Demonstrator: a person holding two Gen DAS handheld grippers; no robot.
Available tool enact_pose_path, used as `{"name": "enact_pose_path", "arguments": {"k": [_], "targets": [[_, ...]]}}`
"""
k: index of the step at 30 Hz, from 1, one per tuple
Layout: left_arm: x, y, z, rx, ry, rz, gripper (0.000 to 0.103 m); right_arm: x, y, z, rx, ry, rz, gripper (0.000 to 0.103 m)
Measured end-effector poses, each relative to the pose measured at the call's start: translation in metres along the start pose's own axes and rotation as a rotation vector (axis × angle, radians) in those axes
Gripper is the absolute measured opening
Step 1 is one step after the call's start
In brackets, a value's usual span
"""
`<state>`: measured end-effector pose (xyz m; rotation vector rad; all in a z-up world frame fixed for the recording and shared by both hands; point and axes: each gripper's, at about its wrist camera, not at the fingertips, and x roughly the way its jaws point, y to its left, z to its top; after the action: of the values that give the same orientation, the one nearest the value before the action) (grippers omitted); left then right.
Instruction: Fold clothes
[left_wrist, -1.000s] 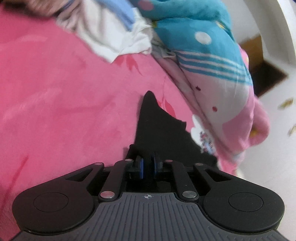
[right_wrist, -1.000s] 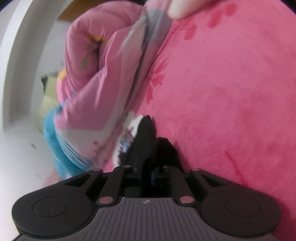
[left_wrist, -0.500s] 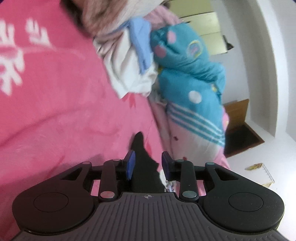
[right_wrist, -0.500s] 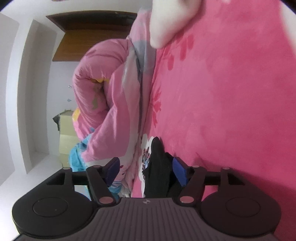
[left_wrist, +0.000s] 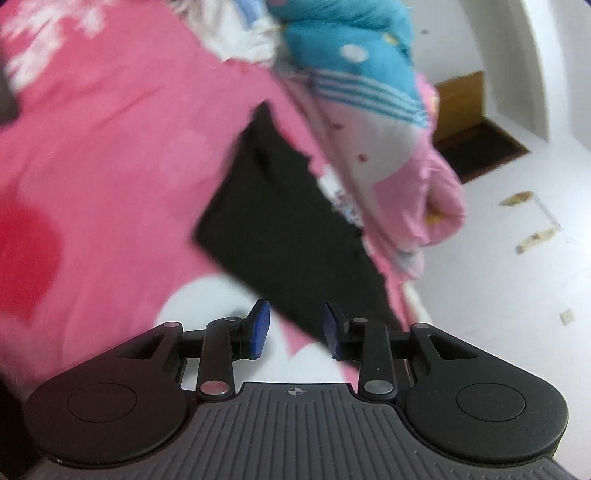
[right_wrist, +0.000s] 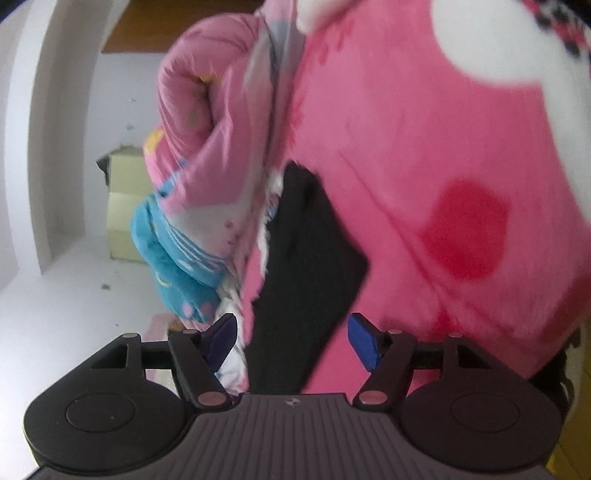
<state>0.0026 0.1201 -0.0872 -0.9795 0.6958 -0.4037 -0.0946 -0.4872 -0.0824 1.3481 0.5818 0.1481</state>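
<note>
A black folded garment (left_wrist: 284, 221) lies flat on the pink bedspread (left_wrist: 110, 155), near the bed's edge beside a rolled pink and blue quilt (left_wrist: 388, 122). My left gripper (left_wrist: 295, 330) is open just above the garment's near end, nothing between its blue pads (left_wrist: 260, 328). The same black garment (right_wrist: 306, 266) shows in the right wrist view, running up from the tool. My right gripper (right_wrist: 291, 339) is open wide above its near end, holding nothing.
A heap of white and light blue clothes (left_wrist: 240, 33) sits at the far side of the bed. The rolled quilt (right_wrist: 207, 162) hangs along the bed's edge over a white floor (left_wrist: 517, 277). A pale box (right_wrist: 125, 206) stands on the floor.
Both grippers were shut on the black garment a second ago, then opened and let it go. Both have pulled back, so the garment now lies flat in fuller view.
</note>
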Motion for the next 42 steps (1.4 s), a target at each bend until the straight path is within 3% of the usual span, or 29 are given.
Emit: {"name": "enact_pose_path", "arguments": {"k": [5, 10, 18, 22, 33, 38, 39, 42], "targets": [[0.003, 0.017, -0.005, -0.060, -0.040, 0.026, 0.031, 0.017, -0.009, 0.009, -0.003, -0.026, -0.035, 0.060], [0.007, 0.024, 0.000, -0.087, -0.094, 0.028, 0.027, 0.022, -0.013, 0.017, -0.002, -0.044, -0.040, 0.042], [0.006, 0.024, 0.000, -0.079, -0.134, 0.036, 0.023, 0.022, -0.002, 0.007, -0.109, -0.068, -0.066, 0.041], [0.009, 0.024, 0.001, -0.085, -0.160, 0.039, 0.022, 0.029, -0.005, 0.015, -0.095, -0.085, -0.066, 0.030], [-0.004, 0.030, 0.001, -0.128, -0.155, 0.049, 0.024, 0.027, -0.007, 0.011, -0.039, -0.098, -0.061, 0.032], [0.009, 0.018, 0.004, -0.059, -0.185, 0.112, 0.024, 0.038, -0.006, 0.017, -0.039, -0.121, -0.047, 0.032], [0.010, 0.015, 0.003, -0.036, -0.187, 0.132, 0.023, 0.040, -0.006, 0.018, -0.045, -0.123, -0.044, 0.030], [0.013, 0.006, 0.002, 0.034, -0.193, 0.192, 0.005, 0.046, -0.003, 0.019, -0.074, -0.126, -0.045, 0.016]]}}
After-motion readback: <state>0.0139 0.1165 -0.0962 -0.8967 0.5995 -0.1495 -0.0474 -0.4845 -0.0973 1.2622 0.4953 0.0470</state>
